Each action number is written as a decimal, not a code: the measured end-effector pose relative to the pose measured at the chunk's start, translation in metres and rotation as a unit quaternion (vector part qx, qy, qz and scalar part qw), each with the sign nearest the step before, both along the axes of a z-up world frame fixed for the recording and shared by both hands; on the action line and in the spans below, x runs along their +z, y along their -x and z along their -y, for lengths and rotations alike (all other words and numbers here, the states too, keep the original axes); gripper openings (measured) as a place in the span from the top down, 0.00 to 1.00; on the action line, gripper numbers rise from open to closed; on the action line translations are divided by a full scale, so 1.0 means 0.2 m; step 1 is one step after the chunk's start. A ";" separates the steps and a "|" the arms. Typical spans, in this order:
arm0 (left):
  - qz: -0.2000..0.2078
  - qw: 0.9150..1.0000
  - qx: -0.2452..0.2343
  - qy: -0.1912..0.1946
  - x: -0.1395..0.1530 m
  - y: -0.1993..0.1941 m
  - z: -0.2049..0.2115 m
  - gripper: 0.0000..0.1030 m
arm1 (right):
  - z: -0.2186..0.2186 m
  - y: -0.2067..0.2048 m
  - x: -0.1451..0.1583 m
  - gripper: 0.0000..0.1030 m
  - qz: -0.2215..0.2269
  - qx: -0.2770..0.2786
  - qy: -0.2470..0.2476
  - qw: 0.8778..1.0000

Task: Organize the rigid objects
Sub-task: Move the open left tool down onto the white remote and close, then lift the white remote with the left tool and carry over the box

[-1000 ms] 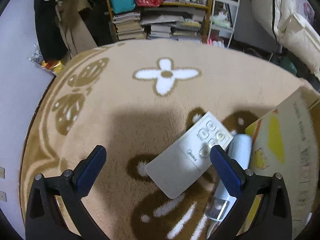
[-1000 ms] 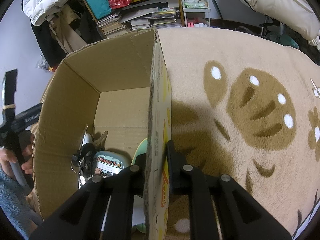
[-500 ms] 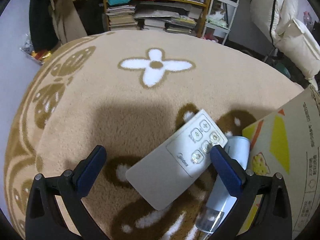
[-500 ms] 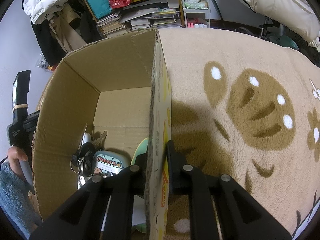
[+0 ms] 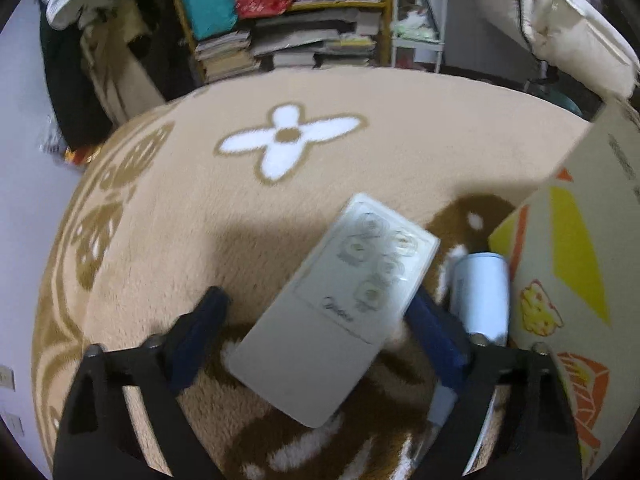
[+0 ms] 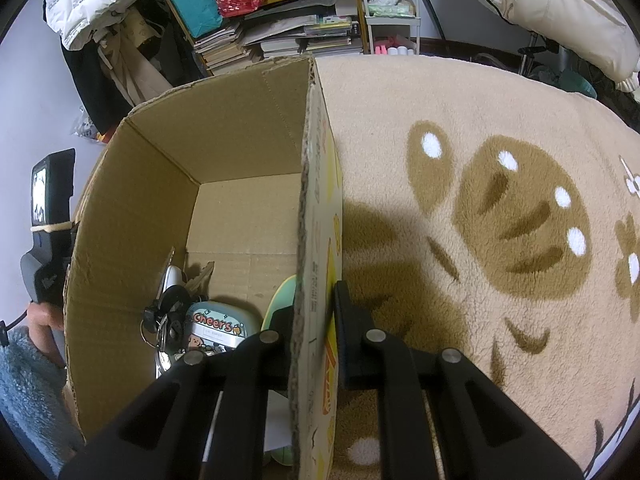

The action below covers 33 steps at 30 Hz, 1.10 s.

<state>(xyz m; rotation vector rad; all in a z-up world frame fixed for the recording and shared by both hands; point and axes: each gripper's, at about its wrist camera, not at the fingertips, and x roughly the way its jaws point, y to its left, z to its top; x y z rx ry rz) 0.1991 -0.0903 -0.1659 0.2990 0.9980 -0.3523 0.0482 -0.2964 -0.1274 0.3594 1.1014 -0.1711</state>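
White plastic remote [image 5: 340, 304] now sits right between the blue fingers [image 5: 200, 332] of the left gripper [image 5: 316, 336], whereas a second ago it lay further ahead and off toward the right finger. So the left gripper has pushed forward and lined itself up over it. The fingers are spread wide, one on each side of the remote, with nothing gripped yet, and the picture is a bit blurred from the motion. Looks like the pickup is about to happen, and the remote would be next into the cardboard box [image 6: 240, 128].

The right gripper [image 6: 314, 320] hasn't budged: its fingers are pinched onto the box's side wall, one inside, one outside, holding it steady on the rug [image 6: 500, 128].

Count on the rug, around the left fingers:
- one remote, between them
- one pale blue cylinder [image 5: 480, 292], just outside the right finger, up against the box

Already in the box, near the right gripper's inside finger:
- one "cheers" tin [image 6: 216, 328]
- one bunch of keys [image 6: 164, 320]
- one pale green flat thing [image 6: 282, 300], mostly hidden
- one white-handled item [image 6: 172, 276], can't tell what it is
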 end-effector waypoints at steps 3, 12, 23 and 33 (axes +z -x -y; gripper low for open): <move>0.005 1.000 -0.016 0.001 0.02 0.03 0.02 0.49 | 0.00 0.00 0.00 0.87 0.000 0.000 -0.001 1.000; 0.016 0.998 0.017 -0.059 0.11 0.08 -0.01 0.55 | 0.01 0.00 0.00 0.87 0.000 -0.001 -0.003 1.000; 0.095 0.994 0.029 -0.051 0.52 0.28 -0.04 0.55 | 0.02 -0.01 -0.01 0.87 0.001 -0.002 -0.005 1.000; 0.145 0.989 -0.042 -0.014 0.86 0.63 0.20 0.54 | 0.00 -0.01 0.00 0.87 -0.001 0.002 0.004 1.000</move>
